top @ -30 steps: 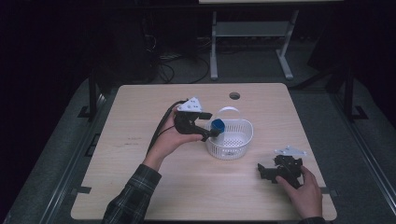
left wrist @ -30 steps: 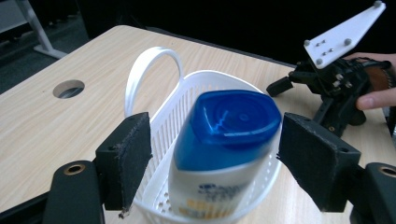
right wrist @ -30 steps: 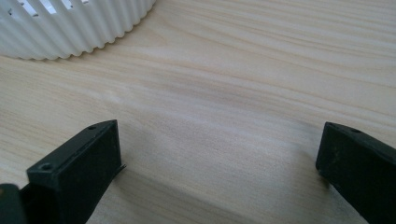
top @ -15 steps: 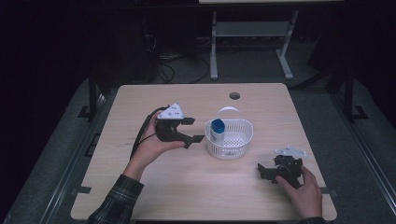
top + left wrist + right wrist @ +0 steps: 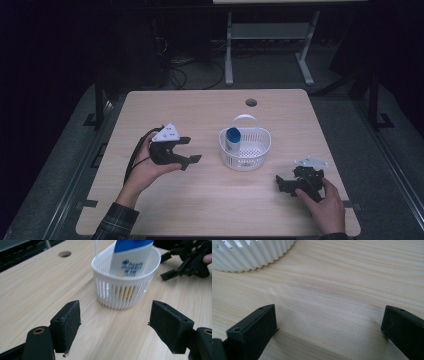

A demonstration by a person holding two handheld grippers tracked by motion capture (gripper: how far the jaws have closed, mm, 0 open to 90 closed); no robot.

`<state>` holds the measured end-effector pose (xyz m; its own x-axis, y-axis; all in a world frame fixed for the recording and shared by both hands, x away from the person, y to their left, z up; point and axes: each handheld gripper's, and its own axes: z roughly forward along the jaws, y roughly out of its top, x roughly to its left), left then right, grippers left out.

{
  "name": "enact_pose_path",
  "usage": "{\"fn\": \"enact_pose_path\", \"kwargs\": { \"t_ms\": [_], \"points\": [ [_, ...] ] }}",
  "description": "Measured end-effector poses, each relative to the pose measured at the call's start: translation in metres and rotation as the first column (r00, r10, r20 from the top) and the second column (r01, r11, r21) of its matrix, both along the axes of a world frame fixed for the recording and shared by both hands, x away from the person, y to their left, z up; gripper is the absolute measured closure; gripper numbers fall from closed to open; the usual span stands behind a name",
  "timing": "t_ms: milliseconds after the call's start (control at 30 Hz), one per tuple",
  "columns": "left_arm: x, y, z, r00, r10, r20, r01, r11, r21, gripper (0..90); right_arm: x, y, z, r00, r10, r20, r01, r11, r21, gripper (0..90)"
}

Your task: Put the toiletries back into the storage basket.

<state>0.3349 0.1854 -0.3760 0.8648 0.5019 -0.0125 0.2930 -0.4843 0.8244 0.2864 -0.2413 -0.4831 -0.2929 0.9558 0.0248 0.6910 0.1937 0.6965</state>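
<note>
A white slatted basket with a hoop handle stands mid-table. A white shampoo bottle with a blue cap leans inside it against the left wall. My left gripper hovers open to the basket's left, a short gap away, with nothing between its jaws. In the left gripper view the gripper faces the basket and bottle. My right gripper rests low on the table at the front right, open and empty. In the right gripper view it looks over bare wood toward the basket wall.
The wooden table has a round cable hole near its far edge. A metal stand and cables sit on the dark floor beyond the table. The right gripper shows past the basket in the left gripper view.
My left gripper has drawn back leftward from the basket, open, and the bottle stays inside. The right gripper has not moved.
</note>
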Motion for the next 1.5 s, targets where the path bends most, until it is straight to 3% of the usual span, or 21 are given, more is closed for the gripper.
{"fn": "enact_pose_path", "kwargs": {
  "t_ms": [433, 733, 1133, 1500],
  "points": [
    [-0.020, 0.035, -0.027, 0.9968, 0.066, -0.045, -0.064, 0.9973, 0.036, 24.2, 0.000, 0.000, 0.000, 1.0000, 0.001, 0.000, -0.001, 1.000, -0.001, 0.0],
    [-0.035, 0.058, -0.045, 0.9914, 0.112, -0.067, -0.107, 0.9907, 0.085, 24.2, 0.000, 0.000, 0.000, 1.0000, 0.001, 0.000, -0.001, 1.000, -0.001, 0.0],
    [-0.049, 0.086, -0.065, 0.9785, 0.189, -0.083, -0.172, 0.9698, 0.173, 24.1, 0.000, 0.000, 0.000, 1.0000, 0.001, 0.000, -0.001, 1.000, -0.001, 0.0],
    [-0.054, 0.098, -0.077, 0.9688, 0.229, -0.095, -0.205, 0.9552, 0.214, 23.8, 0.000, 0.000, 0.000, 1.0000, 0.001, 0.000, -0.001, 1.000, -0.001, 0.0]
  ]
}}
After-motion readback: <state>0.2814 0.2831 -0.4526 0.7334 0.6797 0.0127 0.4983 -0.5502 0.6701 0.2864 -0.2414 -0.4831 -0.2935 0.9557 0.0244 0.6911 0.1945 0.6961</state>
